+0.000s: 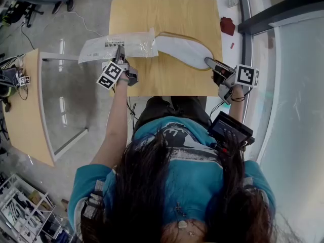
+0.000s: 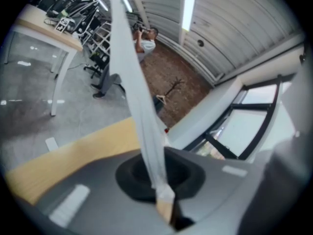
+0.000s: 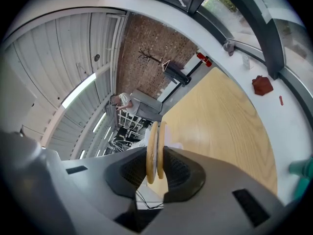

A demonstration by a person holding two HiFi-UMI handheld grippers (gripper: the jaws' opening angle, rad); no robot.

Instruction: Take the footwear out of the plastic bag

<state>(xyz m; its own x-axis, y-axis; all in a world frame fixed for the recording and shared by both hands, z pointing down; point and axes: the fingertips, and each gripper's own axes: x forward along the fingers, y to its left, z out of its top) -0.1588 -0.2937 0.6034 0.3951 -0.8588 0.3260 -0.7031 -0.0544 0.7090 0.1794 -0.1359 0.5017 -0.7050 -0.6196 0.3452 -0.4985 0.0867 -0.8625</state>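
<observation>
Your left hand-held gripper (image 1: 120, 51) is closed on the translucent white plastic bag (image 1: 114, 46), pinching its near edge. In the left gripper view a thin strip of that plastic rises straight out from between the shut jaws. The bag lies across the left end of the light wooden surface (image 1: 167, 14), and its far end juts past the surface's left edge.

The pair of flat white slippers with tan rims (image 1: 183, 49) lies just right of the bag. Its left end sits in the bag's crinkled open mouth, and the rest is out on the bare wood. Your right hand-held gripper (image 1: 210, 63) grips the slippers' right end. In the right gripper view two thin tan-edged soles stand edge-on, side by side, with the jaw pads pressed against them from both sides.

A small dark red object (image 1: 227, 25) rests on the white ledge beyond the surface's right edge, well apart from both of your hand-held grippers.
</observation>
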